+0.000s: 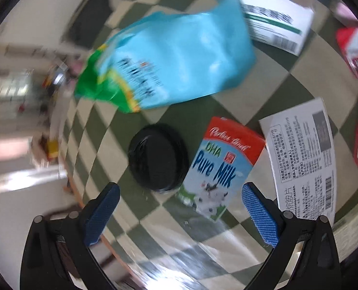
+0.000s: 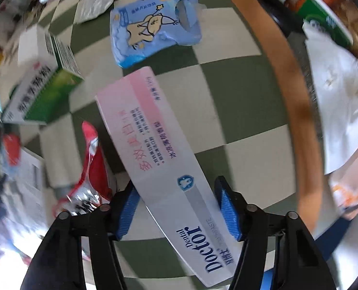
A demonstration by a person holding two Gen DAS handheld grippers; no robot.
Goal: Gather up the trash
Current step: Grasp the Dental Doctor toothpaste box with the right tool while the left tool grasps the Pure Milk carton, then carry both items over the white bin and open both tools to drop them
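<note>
- checkered green and cream tablecloth [image 1: 270,82] covers the whole table, trash scattered all over it
- wooden table edge [image 2: 297,111] curves down the right of the right wrist view, with a pile of white paper and cartons [image 2: 336,91] past it, too blurry to sort out
- big light blue bag with a green end [image 1: 169,62] lies at the top of the left wrist view, a bit motion-blurred
- toothpaste box [image 2: 159,149], white and pink with "dental doctor" on it, runs diagonally through the right gripper [image 2: 177,207]; both blue pads are pressed on its sides, so it's clamped on the box
- green and white medicine box [image 2: 43,84] sits off to the left, well apart from it
- blue wipes pack [image 2: 152,36] lies just beyond the box's far end
- red foil wrapper [image 2: 89,169] is right beside the left pad
- left gripper [image 1: 181,212] is spread wide, holding nothing, hovering over the cloth
- "pure milk" carton [image 1: 220,166] lies flat just ahead between its fingers
- black round lid [image 1: 157,157] touches the carton's left side
- white printed box [image 1: 304,159] lies just right of the carton
</note>
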